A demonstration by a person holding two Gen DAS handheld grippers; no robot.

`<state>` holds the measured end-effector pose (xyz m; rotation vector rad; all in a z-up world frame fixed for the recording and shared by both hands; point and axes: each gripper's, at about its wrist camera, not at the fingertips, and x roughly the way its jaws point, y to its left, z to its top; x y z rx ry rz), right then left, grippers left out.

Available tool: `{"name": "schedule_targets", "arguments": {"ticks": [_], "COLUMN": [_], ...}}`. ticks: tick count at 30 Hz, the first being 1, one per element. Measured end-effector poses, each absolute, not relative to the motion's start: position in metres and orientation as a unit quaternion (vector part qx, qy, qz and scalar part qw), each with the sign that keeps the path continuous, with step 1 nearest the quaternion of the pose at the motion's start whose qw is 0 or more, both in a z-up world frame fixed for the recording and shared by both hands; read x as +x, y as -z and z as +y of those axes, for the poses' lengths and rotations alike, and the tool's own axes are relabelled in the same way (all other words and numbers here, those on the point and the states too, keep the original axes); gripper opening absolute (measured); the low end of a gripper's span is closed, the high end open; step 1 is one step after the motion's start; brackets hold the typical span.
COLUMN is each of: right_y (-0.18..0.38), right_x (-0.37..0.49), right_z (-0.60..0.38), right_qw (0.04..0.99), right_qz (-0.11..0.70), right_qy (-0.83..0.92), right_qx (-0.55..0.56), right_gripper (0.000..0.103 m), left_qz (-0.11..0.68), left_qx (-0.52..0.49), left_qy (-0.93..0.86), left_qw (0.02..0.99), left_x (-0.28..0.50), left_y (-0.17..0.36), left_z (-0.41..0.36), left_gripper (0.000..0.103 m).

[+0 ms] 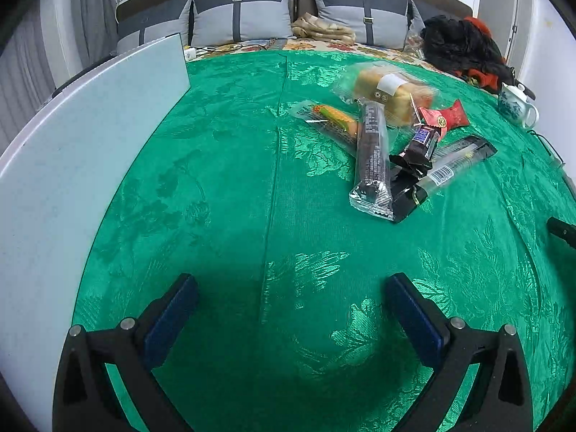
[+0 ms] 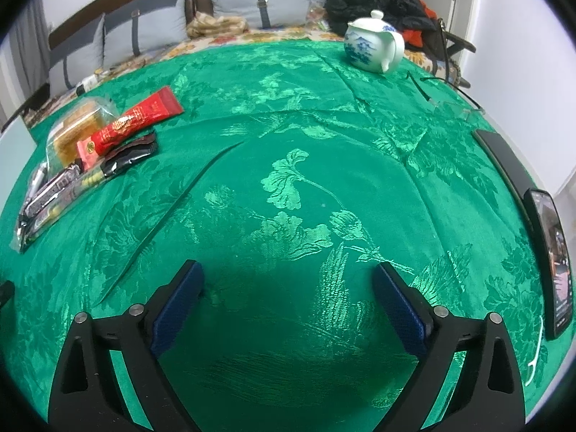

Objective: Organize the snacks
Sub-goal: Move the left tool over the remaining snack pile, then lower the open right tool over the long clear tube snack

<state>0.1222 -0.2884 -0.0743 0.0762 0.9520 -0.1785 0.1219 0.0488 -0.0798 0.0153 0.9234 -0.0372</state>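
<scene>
The left gripper (image 1: 291, 284) hung over bare green brocade tablecloth (image 1: 223, 187), its 2 blue-padded jaws spread wide with nothing between them. The right gripper (image 2: 288, 273) was likewise released, jaws wide apart over an embroidered flower, grasping nothing.

The snacks lay in 1 loose pile on the cloth, well apart from both grippers. In the left wrist view the pile sat toward the far right part of the tabletop. A clear-wrapped cake (image 1: 388, 90) with a white label lay farthest back. In front of it a long clear pack of dark biscuits (image 1: 372, 154) ran toward the camera, its far end resting on the cake wrapper and crossing an orange-and-yellow stick pack (image 1: 334, 118) to its left. Right of the biscuits lay a small dark chocolate bar (image 1: 421, 144), a red wrapped sweet (image 1: 446, 115) and a black-and-clear stick pack (image 1: 464, 154) angled toward the right edge. A black wrapper (image 1: 406, 194) touched the near end of the biscuit pack.

In the right wrist view the same pile lay near the left edge, with a long red packet (image 2: 136, 122) resting across its top.

A white-and-blue teapot (image 2: 374, 45) stood at the far edge, right of the pile. A phone (image 2: 550, 262) lay along the right edge. A pale board (image 1: 90, 144) covered the tabletop's left side. Grey cushions (image 1: 241, 18) and dark clothing (image 1: 460, 43) lay beyond the far edge.
</scene>
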Motion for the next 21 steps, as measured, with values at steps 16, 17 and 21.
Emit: {"name": "schedule_targets", "arguments": {"ticks": [16,17,21], "right_y": [0.059,0.059,0.063], "right_x": [0.226,0.228,0.232], "right_z": [-0.138,-0.134,-0.119], "right_qw": [0.840,0.842,0.859], "right_qz": [0.515,0.514,0.510], "right_qy": [0.061,0.061,0.024], "right_qx": [0.159,0.150,0.041], "right_gripper": [0.071,0.072,0.073], "left_qz": [0.446,0.446,0.446], "left_qx": [0.008,0.008,0.008], "left_qy": [0.019,0.019,0.019], "left_qw": [0.895,0.895,0.895], "left_x": [0.123,0.124,0.124], "left_y": [0.080,0.080,0.080], "left_z": [0.047,0.047,0.047], "left_gripper": [0.103,0.103,0.103]}}
